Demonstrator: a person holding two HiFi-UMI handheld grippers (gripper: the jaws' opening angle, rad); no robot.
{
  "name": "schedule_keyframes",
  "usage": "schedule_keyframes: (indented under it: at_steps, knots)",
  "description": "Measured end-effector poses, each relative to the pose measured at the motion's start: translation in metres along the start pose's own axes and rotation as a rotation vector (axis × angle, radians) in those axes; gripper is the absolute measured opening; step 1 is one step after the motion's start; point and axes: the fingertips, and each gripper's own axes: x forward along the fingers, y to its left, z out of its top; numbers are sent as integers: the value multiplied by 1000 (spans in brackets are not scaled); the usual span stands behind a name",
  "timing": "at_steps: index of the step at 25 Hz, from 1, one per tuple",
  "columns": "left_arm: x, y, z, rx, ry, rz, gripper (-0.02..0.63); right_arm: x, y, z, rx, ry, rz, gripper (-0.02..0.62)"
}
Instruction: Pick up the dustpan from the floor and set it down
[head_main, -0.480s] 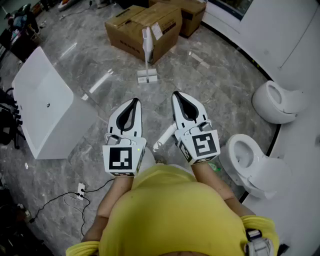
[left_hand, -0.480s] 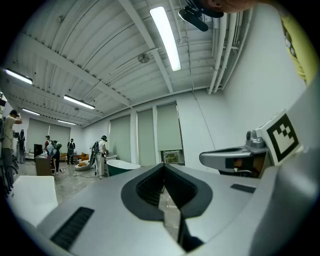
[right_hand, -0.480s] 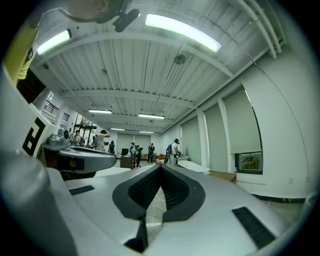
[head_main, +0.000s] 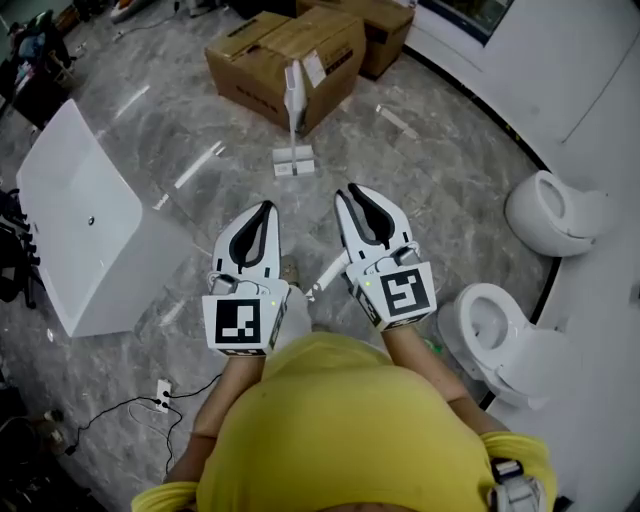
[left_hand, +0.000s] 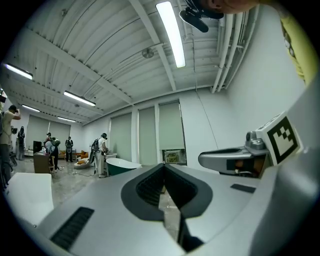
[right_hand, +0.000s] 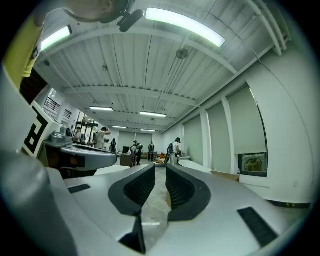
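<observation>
The white long-handled dustpan (head_main: 294, 158) stands upright on the grey floor in front of the cardboard boxes, well beyond both grippers. My left gripper (head_main: 266, 207) is held level above the floor with its jaws closed tip to tip and nothing in them; the left gripper view shows the same for my left gripper (left_hand: 164, 166). My right gripper (head_main: 347, 191) is level beside it. Its jaws stand a narrow gap apart around nothing, as the right gripper view shows of my right gripper (right_hand: 160, 168). A white stick (head_main: 330, 270) lies on the floor below the two grippers.
Cardboard boxes (head_main: 290, 50) sit at the far middle. A white bathtub (head_main: 75, 215) stands at the left, with two white toilets (head_main: 555, 210) (head_main: 500, 335) along the right wall. A power strip with its cable (head_main: 162, 388) lies at the near left. People stand far off.
Both grippers stay almost where they were, with the same jaw gaps. The head view has shifted only slightly.
</observation>
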Motion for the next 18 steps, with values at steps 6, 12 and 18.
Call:
schedule_keyframes:
  at_steps: [6, 12, 18]
  knots:
    - [62, 49, -3, -7, 3, -15, 3, 78, -19, -13, -7, 17, 2, 103]
    - [120, 90, -11, -27, 21, -42, 3, 153, -44, -26, 11, 60, -19, 118]
    - [165, 125, -24, -34, 41, -88, 3, 213, -59, -40, 21, 98, -43, 137]
